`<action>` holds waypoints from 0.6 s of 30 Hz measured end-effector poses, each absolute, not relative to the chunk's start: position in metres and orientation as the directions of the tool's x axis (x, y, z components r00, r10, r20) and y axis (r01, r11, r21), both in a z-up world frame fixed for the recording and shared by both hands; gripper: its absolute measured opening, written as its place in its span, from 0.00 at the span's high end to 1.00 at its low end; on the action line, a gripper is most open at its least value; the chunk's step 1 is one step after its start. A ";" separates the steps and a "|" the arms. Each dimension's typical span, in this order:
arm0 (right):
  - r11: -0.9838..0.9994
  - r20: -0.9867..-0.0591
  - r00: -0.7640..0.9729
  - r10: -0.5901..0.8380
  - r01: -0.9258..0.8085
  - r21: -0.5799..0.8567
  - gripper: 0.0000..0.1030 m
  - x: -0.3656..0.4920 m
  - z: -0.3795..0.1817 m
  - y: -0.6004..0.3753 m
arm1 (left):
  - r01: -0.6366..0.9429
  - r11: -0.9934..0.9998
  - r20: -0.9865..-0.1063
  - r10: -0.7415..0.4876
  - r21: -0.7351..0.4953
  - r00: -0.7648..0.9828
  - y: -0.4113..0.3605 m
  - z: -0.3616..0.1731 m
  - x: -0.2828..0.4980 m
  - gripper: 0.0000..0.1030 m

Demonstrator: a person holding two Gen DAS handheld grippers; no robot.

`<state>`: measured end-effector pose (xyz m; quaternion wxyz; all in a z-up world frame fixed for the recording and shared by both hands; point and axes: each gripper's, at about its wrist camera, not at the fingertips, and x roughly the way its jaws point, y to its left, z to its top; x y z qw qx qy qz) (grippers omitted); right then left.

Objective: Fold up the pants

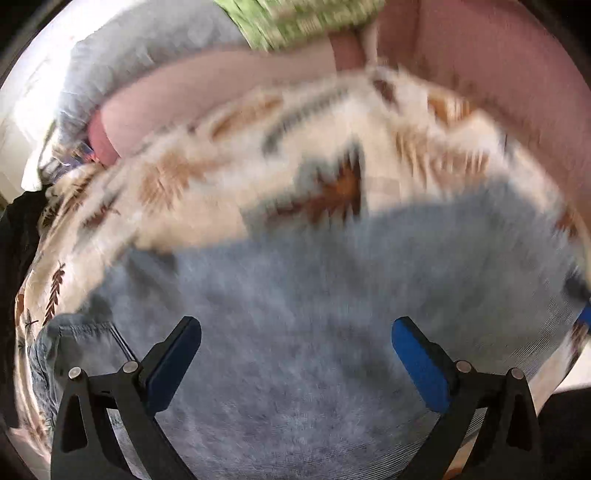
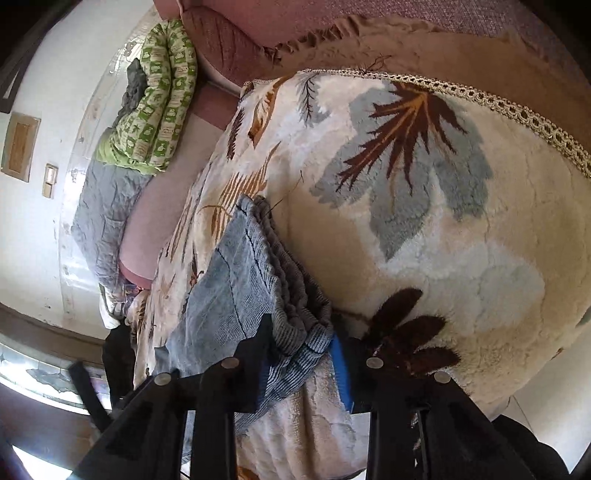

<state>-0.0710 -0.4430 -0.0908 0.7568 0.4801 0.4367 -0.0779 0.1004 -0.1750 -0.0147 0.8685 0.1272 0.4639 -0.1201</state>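
Light blue corduroy pants [image 1: 314, 314] lie spread on a cream leaf-patterned blanket [image 1: 177, 177]. The left wrist view is blurred; my left gripper [image 1: 295, 332] hangs above the fabric, open, with nothing between its fingers. In the right wrist view the pants [image 2: 229, 266] show a ribbed, gathered edge bunched at the near end. My right gripper [image 2: 303, 332] is shut on that bunched edge, the blue pad [image 2: 341, 365] pressed against the cloth. The blanket [image 2: 461, 240] stretches to the right of the grip.
A pink sofa [image 2: 236, 22] runs behind the blanket, whose lace-trimmed edge [image 2: 517, 110] curves at the upper right. A green patterned quilt [image 2: 162, 92] and a grey cloth [image 2: 107, 206] lie at the far left by a white wall [image 2: 33, 229]. Floor shows bottom right.
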 end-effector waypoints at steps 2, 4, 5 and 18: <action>0.519 -0.733 0.607 0.306 0.539 0.663 0.67 -0.071 -0.092 -0.443 | 0.314 0.947 -0.841 -0.112 0.072 0.529 -0.173 -0.012 0.106 0.00; 0.502 -0.730 0.607 0.315 0.546 0.670 0.67 -0.072 -0.094 -0.445 | 0.321 0.941 -0.891 -0.053 0.106 0.451 -0.179 -0.038 0.115 0.00; 0.495 -0.729 0.605 0.319 0.549 0.673 0.67 -0.072 -0.094 -0.445 | 0.339 0.927 -0.919 0.015 0.161 0.395 -0.182 -0.063 0.118 0.00; 0.736 -0.830 0.533 0.162 0.496 0.462 0.80 -0.043 -0.039 -0.409 | 0.329 0.932 -0.888 -0.019 0.150 0.459 -0.144 -0.070 0.087 0.00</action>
